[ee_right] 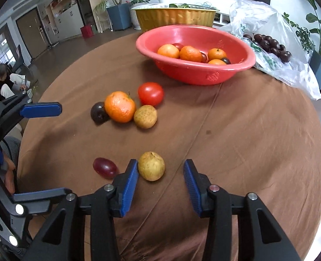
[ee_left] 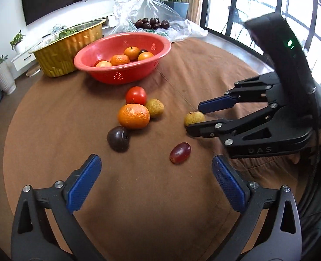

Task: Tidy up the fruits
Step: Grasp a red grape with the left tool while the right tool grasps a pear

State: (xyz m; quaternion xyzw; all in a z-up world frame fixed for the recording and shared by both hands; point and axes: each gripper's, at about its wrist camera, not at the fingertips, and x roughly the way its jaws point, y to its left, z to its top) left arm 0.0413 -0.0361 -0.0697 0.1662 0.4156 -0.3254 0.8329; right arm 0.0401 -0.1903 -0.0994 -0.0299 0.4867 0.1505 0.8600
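A red basket (ee_left: pixel 160 53) (ee_right: pixel 243 65) with several oranges and dark fruits stands at the far side of the brown table. Loose on the cloth lie a tomato (ee_left: pixel 136 95) (ee_right: pixel 150 93), an orange (ee_left: pixel 133 116) (ee_right: pixel 120 106), a dark plum (ee_left: pixel 118 139) (ee_right: pixel 99 112), a yellow-brown pear (ee_left: pixel 155 108) (ee_right: pixel 145 116) and a red grape (ee_left: pixel 180 153) (ee_right: pixel 105 167). A second small pear (ee_left: pixel 193 118) (ee_right: pixel 151 165) lies between the open fingers of my right gripper (ee_left: pixel 192 118) (ee_right: pixel 160 169), touching the left pad. My left gripper (ee_left: pixel 156 165) (ee_right: pixel 58 150) is open and empty.
A gold foil tray (ee_left: pixel 69 50) (ee_right: pixel 175 16) stands behind the basket. A clear plastic bag (ee_left: pixel 151 15) (ee_right: pixel 275 50) with several dark plums lies at the table's far edge. The brown cloth (ee_left: pixel 149 195) (ee_right: pixel 247 141) covers the round table.
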